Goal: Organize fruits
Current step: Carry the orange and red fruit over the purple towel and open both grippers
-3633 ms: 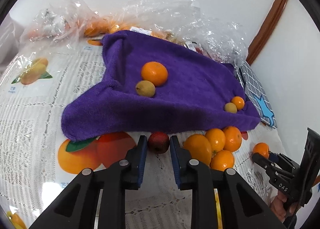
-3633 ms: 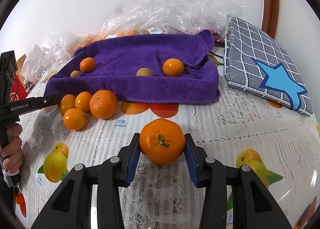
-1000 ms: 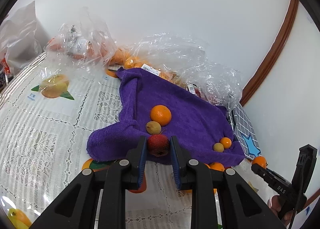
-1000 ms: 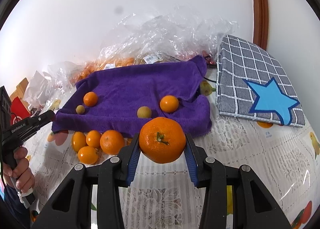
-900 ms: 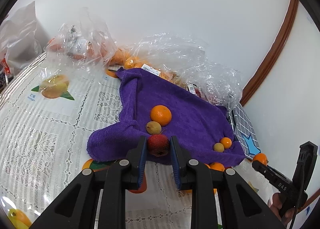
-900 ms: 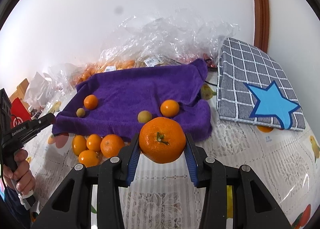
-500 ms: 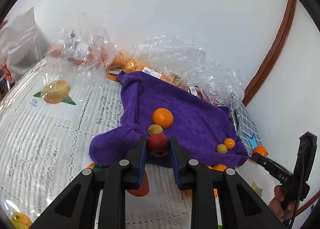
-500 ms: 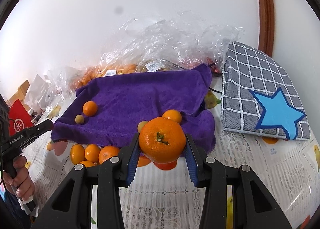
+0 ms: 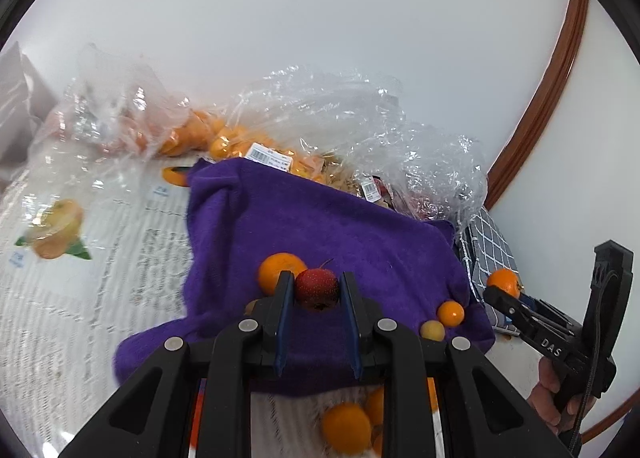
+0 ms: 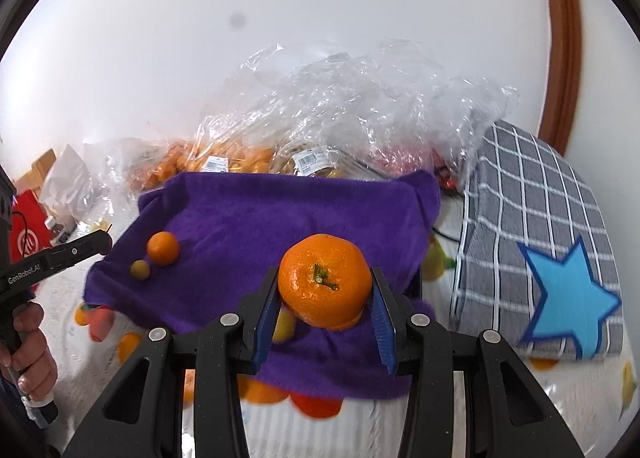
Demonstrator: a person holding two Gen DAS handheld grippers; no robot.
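Observation:
My left gripper (image 9: 315, 290) is shut on a small red fruit (image 9: 317, 288) and holds it above the near part of the purple towel (image 9: 340, 226). An orange (image 9: 276, 271) lies on the towel just behind it; a small orange (image 9: 450, 313) and a yellowish fruit (image 9: 433, 330) lie at the towel's right edge. My right gripper (image 10: 325, 290) is shut on a large orange (image 10: 325, 278) above the towel's near right part (image 10: 260, 218). A small orange (image 10: 163, 248) and a yellowish fruit (image 10: 140, 269) lie at its left.
Clear plastic bags (image 9: 332, 126) with more fruit are piled behind the towel against the wall. A grey checked cushion with a blue star (image 10: 552, 266) lies right of the towel. Loose oranges (image 9: 346, 428) sit on the fruit-print tablecloth (image 9: 80, 278) in front of the towel.
Both grippers have moved forward with their fruit, from above the tablecloth to above the near part of the towel. The towel now looms larger in both views.

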